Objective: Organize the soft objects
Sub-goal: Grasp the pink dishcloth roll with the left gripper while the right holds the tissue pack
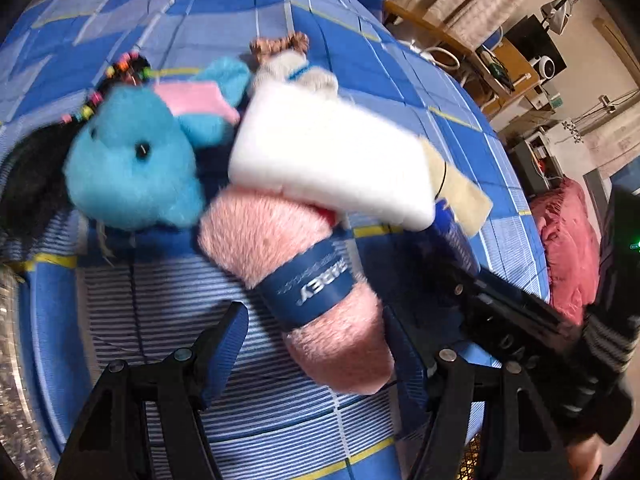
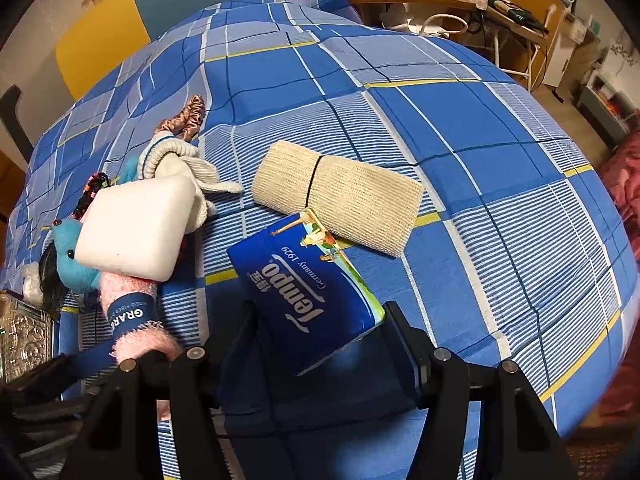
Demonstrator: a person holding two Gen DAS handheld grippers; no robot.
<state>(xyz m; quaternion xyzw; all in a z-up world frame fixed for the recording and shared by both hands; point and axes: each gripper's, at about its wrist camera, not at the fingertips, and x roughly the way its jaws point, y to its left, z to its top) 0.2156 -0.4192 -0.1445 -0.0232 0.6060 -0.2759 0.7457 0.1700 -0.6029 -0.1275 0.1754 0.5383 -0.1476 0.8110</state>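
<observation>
Bed (image 2: 500, 168), soft things piled at left: blue plush (image 1: 132, 168), white sponge (image 1: 332, 160), pink towel roll (image 1: 296, 280). Left gripper (image 1: 316, 328) jaws apart, straddling the pink roll. Right gripper (image 2: 320, 320) clamped on tissue pack (image 2: 304, 292); beige cloth roll (image 2: 340, 196) just beyond.

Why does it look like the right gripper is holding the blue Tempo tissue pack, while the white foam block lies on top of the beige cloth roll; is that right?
Not quite. The white foam block lies on the pink fluffy roll and blue plush toy, apart from the beige cloth roll; the right wrist view shows this. The right gripper does hold the Tempo tissue pack.
</observation>
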